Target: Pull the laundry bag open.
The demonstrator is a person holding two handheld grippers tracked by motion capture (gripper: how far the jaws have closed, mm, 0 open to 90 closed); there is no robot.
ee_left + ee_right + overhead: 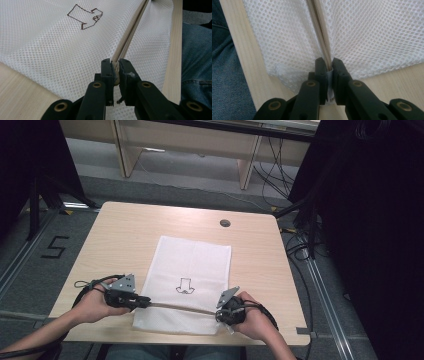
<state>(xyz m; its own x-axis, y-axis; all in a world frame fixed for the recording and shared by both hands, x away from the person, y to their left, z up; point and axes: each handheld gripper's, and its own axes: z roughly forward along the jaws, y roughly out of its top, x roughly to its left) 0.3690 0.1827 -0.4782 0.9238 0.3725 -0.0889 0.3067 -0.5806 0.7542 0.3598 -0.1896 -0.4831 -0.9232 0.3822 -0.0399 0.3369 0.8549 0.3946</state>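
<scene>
Wooden table (125, 235), grey floor (200, 175)

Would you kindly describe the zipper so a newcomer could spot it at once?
On the wooden table lies a white mesh bag with a small dark drawing. Near its front edge, a beige zipper runs tautly across between the left claw and right claw: the bag's only tan line.

The bench (125, 235) lay bare on the left, right and far sides of the mesh bag (192, 265), apart from a small round grommet (225, 223) near the far edge. Near the front edge, the zipper (180, 307) stretched taut between the left tool (146, 302) and right tool (221, 316), barring the way across there.
</scene>
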